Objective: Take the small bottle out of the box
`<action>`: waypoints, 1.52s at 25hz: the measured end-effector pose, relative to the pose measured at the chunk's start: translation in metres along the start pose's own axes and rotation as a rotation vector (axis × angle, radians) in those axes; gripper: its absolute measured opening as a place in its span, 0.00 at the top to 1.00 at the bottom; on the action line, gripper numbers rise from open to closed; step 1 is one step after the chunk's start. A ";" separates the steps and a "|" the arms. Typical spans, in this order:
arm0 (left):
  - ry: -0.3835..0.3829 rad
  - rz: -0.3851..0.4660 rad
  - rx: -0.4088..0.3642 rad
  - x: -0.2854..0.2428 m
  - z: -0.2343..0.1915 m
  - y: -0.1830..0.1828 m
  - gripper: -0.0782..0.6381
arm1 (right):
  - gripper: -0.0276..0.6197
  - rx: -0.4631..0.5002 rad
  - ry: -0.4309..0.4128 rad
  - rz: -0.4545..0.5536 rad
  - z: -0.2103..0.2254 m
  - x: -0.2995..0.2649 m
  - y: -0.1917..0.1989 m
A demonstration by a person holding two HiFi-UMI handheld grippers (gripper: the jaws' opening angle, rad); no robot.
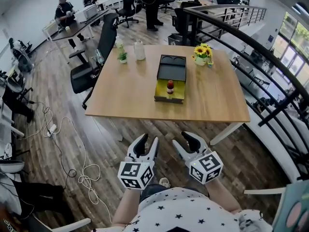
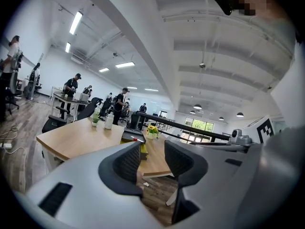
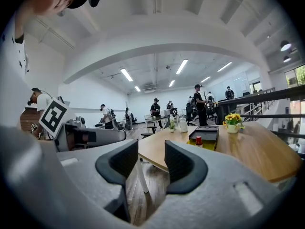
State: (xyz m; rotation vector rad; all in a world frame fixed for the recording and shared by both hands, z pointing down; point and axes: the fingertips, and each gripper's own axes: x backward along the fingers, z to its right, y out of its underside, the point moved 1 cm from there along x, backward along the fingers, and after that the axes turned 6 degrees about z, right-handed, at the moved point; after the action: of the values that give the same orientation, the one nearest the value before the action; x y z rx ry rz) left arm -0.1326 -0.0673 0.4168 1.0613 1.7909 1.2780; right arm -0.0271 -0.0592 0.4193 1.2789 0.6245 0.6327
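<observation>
A small bottle with a red cap stands upright in the yellow tray of an open box, whose black lid lies flat behind it, on the wooden table. Both grippers hang well short of the table's near edge, over the floor. My left gripper and my right gripper are open with nothing between their jaws. The right gripper view looks past its own open gripper at the bottle and box far off. From the left gripper the box is partly hidden.
On the table's far side stand a pot of yellow flowers, a white bottle and a small plant. A black office chair sits at the table's left. A black railing runs on the right. Cables trail over the floor at left.
</observation>
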 end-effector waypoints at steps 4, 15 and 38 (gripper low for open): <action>0.003 -0.006 -0.001 -0.012 -0.016 0.003 0.68 | 0.72 0.010 0.000 0.000 0.003 -0.017 0.004; 0.011 -0.021 -0.006 -0.053 -0.034 0.000 0.68 | 0.72 -0.018 0.035 -0.003 0.034 -0.044 0.003; 0.010 -0.037 0.009 -0.224 -0.078 -0.002 0.68 | 0.72 0.010 0.051 0.023 0.176 -0.151 -0.032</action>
State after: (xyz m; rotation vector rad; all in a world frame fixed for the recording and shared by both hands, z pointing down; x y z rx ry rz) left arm -0.1040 -0.3001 0.4530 1.0240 1.8164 1.2566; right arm 0.0019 -0.2910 0.4294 1.2837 0.6565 0.6834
